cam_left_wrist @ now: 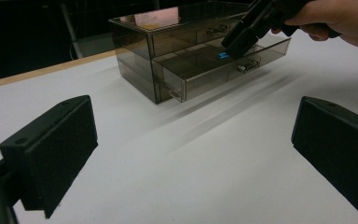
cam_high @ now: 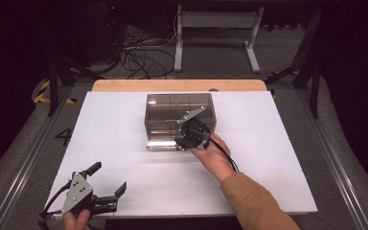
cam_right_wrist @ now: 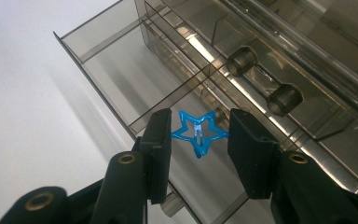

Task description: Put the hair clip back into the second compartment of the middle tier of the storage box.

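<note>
A smoky clear drawer box (cam_high: 172, 108) stands mid-table with its lower drawer (cam_left_wrist: 214, 77) pulled out toward me. My right gripper (cam_high: 188, 136) hovers over that open drawer, tilted down, shut on a small blue star-shaped clip (cam_right_wrist: 196, 131). The star spans the gap of the right gripper (cam_right_wrist: 200, 122), its points touching both pads, above a divided compartment (cam_right_wrist: 121, 60). The blue star (cam_left_wrist: 223, 55) also shows just under the right gripper (cam_left_wrist: 242, 39). My left gripper (cam_high: 109, 177) rests near the table's front-left corner, and the left gripper (cam_left_wrist: 196, 154) is wide open with nothing between its pads.
The white table top (cam_high: 124, 143) has a wooden strip (cam_high: 177, 85) along its far edge. The upper drawer front carries a clear bar handle (cam_right_wrist: 261, 79). Beyond the table are a white desk frame (cam_high: 215, 28) and loose cables (cam_high: 143, 52) on the floor.
</note>
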Demonstrator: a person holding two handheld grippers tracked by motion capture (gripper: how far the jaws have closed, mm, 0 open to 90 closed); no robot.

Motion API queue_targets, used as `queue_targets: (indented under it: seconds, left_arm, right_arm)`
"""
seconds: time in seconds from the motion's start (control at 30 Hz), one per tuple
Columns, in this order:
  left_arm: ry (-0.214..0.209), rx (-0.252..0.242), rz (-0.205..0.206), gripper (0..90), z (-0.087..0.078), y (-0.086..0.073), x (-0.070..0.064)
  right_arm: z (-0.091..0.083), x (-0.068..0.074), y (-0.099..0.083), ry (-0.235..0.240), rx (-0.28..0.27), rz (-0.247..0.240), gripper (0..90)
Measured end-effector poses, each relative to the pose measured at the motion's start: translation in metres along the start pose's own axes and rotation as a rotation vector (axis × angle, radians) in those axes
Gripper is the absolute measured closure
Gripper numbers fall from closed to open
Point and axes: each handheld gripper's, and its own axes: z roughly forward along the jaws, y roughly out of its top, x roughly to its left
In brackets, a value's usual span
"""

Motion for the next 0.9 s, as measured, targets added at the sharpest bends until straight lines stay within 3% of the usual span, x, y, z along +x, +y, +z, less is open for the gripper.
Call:
queue_targets:
  seconds: [0.33,0.63,0.9]
  left_arm:
    - [0.001,0.000,-0.001,0.8,0.000,0.000,0.000]
    - [0.000,0.001,-0.002,0.8,0.000,0.000,0.000]
    - [0.001,0.003,-0.004,0.8,0.000,0.000,0.000]
  right_arm:
    - [0.002,-0.002,0.000,-0.006,0.010,0.006,60.3]
    - [0.001,-0.004,0.000,0.018,-0.004,0.016,55.8]
    - [-0.017,-0.001,0.001,0.040,-0.064,0.008,55.7]
